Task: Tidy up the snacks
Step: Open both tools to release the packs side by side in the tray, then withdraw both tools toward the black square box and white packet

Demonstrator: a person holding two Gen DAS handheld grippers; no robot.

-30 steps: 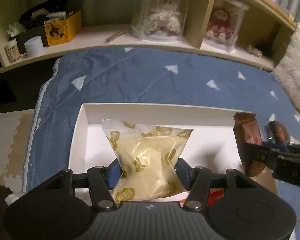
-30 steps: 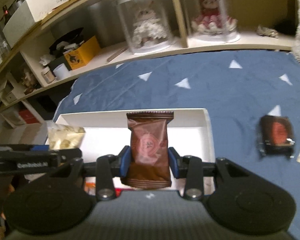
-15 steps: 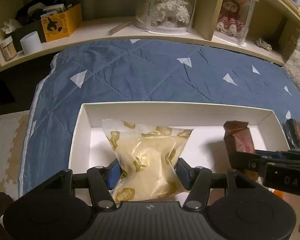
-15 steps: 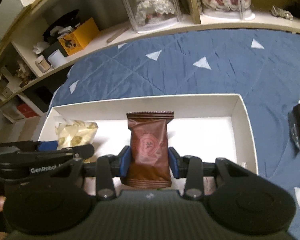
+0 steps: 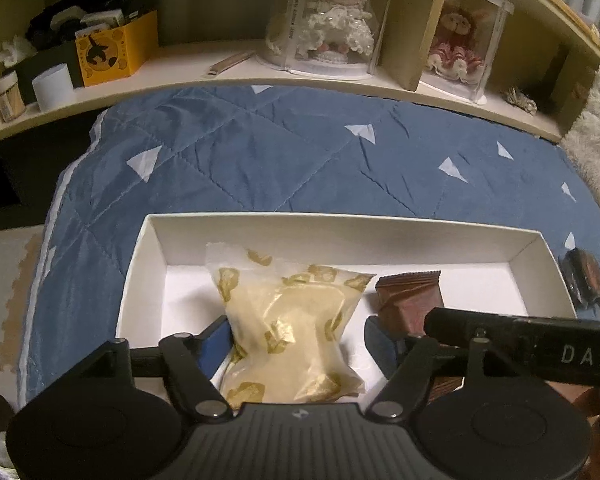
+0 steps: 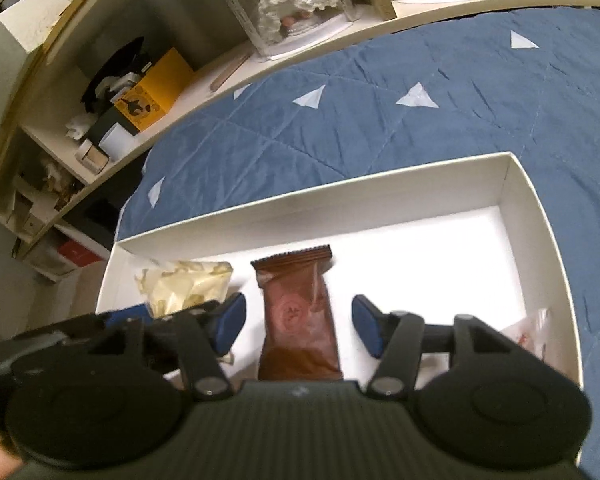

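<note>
A blue quilted bed cover [image 5: 300,160] with pale triangles lies below a cream shelf [image 5: 228,76] holding doll cases. On it sits a white box [image 6: 540,220]. Inside lie a yellow snack bag [image 5: 284,320] and, just beside it, a brown snack packet [image 6: 300,320]. Left tongs [image 5: 296,344] and right tongs [image 6: 298,320] have just been opening, each parted around its snack without pressing it.
</note>
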